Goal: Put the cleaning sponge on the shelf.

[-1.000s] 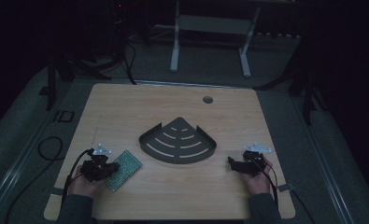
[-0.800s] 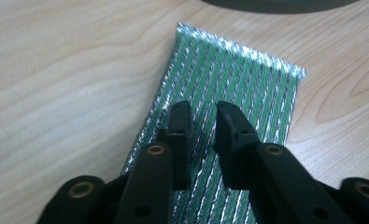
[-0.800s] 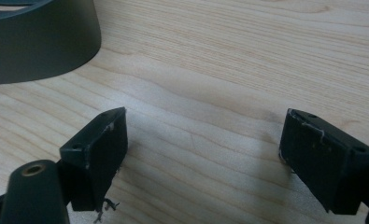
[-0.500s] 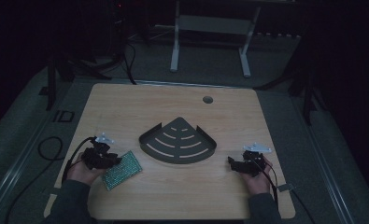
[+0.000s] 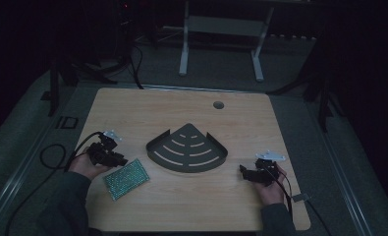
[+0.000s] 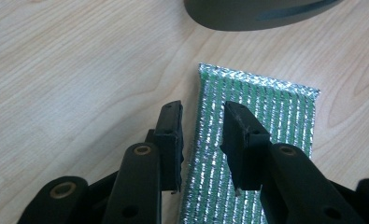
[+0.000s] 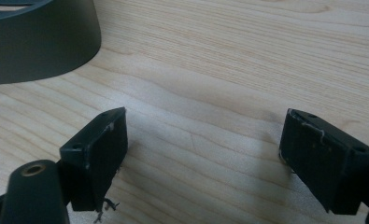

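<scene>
Jaws of the left gripper (image 6: 202, 140) have just been opening and now stand parted above the green scouring pad (image 6: 261, 135), pinching nothing; the right gripper (image 7: 203, 154) gapes wide over bare table (image 7: 247, 51). Ahead of both sits the dark corner shelf tray (image 5: 187, 147). Directly under the left jaws lies the pad, flat, glittery, looking light and floppy. I'd reckon a pinch across one long edge works best, since its middle would sag.

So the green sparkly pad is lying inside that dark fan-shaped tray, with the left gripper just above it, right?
Not quite. The green sparkly pad lies on the bare wooden table, beside the dark fan-shaped tray, not inside it; the high view shows this. The left gripper is indeed just above it, jaws apart.
</scene>
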A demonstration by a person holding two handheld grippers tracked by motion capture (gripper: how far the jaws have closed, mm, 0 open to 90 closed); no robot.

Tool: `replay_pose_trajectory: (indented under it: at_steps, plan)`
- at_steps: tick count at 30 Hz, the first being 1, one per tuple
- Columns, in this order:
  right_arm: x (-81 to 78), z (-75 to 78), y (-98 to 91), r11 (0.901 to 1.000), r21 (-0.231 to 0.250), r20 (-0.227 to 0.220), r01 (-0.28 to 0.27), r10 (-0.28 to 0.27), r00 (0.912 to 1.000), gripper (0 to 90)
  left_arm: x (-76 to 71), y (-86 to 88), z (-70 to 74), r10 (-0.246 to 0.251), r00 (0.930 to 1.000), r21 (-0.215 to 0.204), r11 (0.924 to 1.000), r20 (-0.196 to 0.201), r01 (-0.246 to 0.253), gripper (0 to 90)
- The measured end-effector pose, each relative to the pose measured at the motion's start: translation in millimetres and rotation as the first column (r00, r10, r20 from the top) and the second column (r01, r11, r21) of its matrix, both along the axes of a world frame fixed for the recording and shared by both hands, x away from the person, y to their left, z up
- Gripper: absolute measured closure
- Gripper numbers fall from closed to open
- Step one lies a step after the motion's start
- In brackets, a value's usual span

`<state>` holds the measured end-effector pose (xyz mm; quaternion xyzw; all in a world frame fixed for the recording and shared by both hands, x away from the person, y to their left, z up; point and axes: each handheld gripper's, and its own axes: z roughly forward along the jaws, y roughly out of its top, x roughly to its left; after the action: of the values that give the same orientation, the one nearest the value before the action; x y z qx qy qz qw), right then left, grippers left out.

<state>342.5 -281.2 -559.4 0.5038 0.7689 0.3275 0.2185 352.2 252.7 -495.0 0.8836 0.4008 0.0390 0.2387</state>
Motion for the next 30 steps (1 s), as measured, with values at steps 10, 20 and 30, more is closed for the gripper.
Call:
replay_pose_trajectory:
  at_steps: [10, 20, 30]
  plan:
    - [0.1, 0.0, -0.1, 1.0, 0.0, -0.001, -0.001, 0.001, 1.0, 15.0, 15.4, 3.6, -3.1, -0.024, 0.999, 0.034, 0.9991, -0.039, 0.025, 71.9]
    - [0.1, 0.0, -0.1, 1.0, 0.0, 0.0, -0.001, 0.001, 1.0, 15.0, 19.9, -2.0, -2.6, -0.07, 0.994, 0.095, 0.9925, -0.084, 0.078, 74.7]
    - [0.1, 0.0, -0.1, 1.0, 0.0, 0.0, -0.001, 0.001, 1.0, 14.9, 19.4, -5.6, -6.5, -0.103, 0.9832, 0.121, 0.9851, -0.15, 0.122, 76.2]
